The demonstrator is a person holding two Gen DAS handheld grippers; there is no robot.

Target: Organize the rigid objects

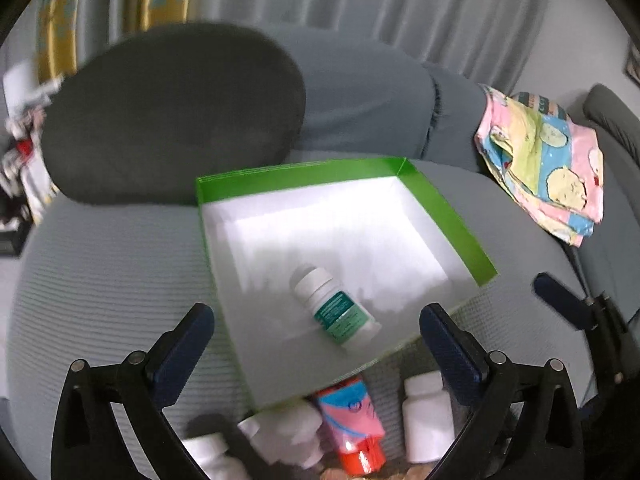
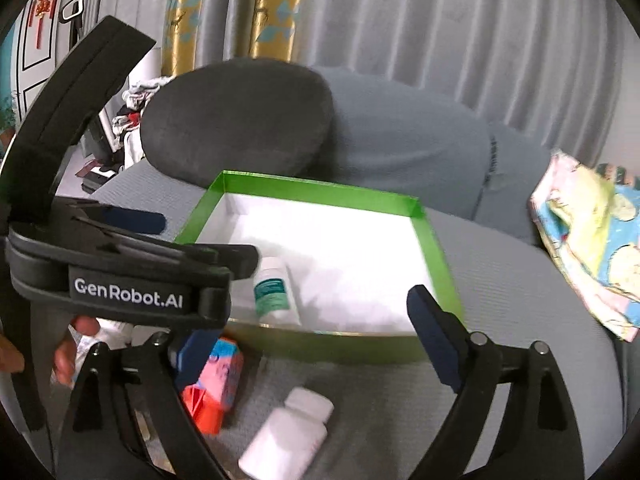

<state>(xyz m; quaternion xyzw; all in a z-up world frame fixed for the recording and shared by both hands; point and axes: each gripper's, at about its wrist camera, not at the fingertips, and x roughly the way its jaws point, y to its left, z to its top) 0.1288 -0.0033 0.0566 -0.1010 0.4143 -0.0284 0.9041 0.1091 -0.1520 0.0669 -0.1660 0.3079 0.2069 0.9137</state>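
Lying loose on the sofa cushion, the plain white bottle [image 2: 286, 434] sat just near of the empty, open right gripper [image 2: 316, 356], its long axis slanting toward the green-rimmed box [image 2: 440, 248] beyond.

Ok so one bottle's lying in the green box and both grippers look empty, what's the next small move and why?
Probably bring the right gripper down over the plain white bottle lying on the cushion just below it and close on it. Both grippers stand open with nothing between their fingers, the green box holds only the teal-labelled bottle, and several items, including the pink-and-orange tube, are outside the box.
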